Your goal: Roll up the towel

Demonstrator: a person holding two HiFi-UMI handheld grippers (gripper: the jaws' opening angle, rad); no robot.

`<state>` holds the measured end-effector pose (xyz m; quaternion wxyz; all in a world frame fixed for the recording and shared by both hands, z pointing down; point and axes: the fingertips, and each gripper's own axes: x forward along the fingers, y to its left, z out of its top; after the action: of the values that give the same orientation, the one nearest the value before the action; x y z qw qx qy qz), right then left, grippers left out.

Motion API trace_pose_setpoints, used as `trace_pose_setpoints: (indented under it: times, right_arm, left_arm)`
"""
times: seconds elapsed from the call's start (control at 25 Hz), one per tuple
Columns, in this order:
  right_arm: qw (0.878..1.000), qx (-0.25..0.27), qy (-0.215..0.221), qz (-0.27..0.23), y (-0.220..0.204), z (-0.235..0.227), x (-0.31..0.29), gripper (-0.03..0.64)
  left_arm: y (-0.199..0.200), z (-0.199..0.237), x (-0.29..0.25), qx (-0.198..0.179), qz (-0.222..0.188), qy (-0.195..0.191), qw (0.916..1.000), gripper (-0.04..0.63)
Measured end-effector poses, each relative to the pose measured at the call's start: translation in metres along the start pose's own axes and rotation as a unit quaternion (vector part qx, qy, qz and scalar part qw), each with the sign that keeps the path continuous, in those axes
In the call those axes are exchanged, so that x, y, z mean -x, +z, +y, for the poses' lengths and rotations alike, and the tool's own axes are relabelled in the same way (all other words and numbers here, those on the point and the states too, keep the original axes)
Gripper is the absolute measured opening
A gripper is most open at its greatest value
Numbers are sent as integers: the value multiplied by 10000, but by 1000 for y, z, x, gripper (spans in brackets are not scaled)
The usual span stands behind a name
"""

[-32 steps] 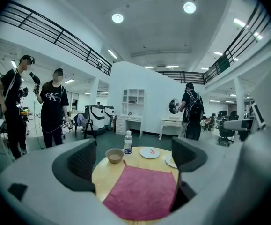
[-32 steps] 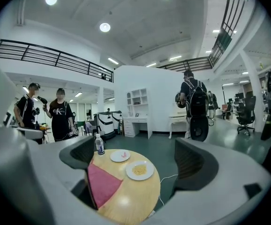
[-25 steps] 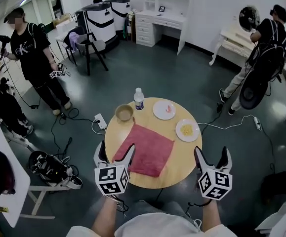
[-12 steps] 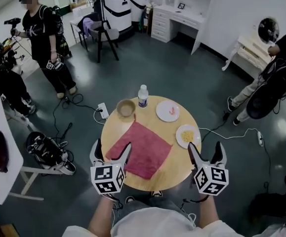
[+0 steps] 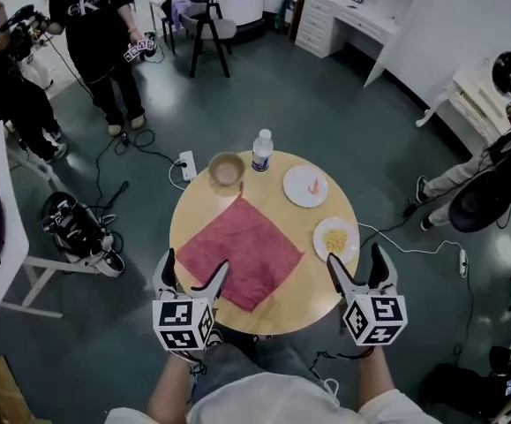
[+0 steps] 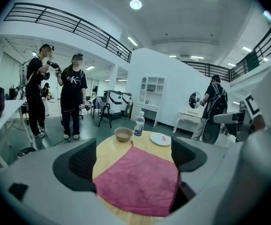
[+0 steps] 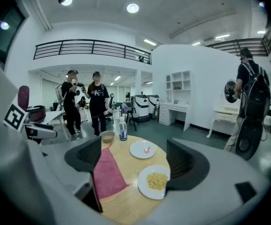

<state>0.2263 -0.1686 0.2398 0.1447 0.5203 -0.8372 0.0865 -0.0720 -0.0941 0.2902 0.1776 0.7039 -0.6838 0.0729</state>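
Observation:
A dark red towel (image 5: 240,252) lies spread flat, corner-on, across the round wooden table (image 5: 292,300). My left gripper (image 5: 195,270) hangs at the table's near left edge, just short of the towel's near corner. It is open and empty, and the towel (image 6: 140,179) fills the gap ahead of it in the left gripper view. My right gripper (image 5: 356,263) is at the near right edge, clear of the towel (image 7: 108,175). Its jaws have just been closing a little, stand open, and hold nothing.
At the table's far side stand a tan bowl (image 5: 226,169) and a water bottle (image 5: 261,150). On the right are a white plate with a pink bit (image 5: 305,185) and a plate of yellow food (image 5: 335,239). A power strip (image 5: 185,165) and cables lie on the floor; people stand around.
Both grippers have come down closer to the table's near edge. The right one shifted left toward the table and its jaws narrowed slightly. The towel has not moved.

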Motion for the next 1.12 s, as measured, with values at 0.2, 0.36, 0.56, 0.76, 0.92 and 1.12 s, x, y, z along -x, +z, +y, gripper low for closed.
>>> trace_pose_setpoints:
  times: [0.2,0.36,0.56,0.76,0.92,1.12]
  right_arm:
    - [9970,218,654,362,-22,5,-24,399]
    - [9887,454,1192,787,-49,14,-44,345]
    - [9647,1133,1943,1373,-84,26,-64,276]
    - [9354,1758,2511,1766,-109,32,-81,230]
    - [8933,2501,3146,2012,-130,43,-89,220]
    - [8267,3285,3923,2343,-153,54,-92,179]
  left_arm:
    - [-34,-14,1,-47,486,-132,9987,499]
    - [-63,-32,-5,-162,938,-509,9942,442]
    - [-97,-51,-14,-431,1547,-1043,9815,379]
    - [-118,-65,-18,-769,1912,-1453,9677,359]
    - [-136,-73,-15,-1093,2241,-1826,9510,311]
    - [-159,-96,-2,-1879,2772,-2597,9058,295]
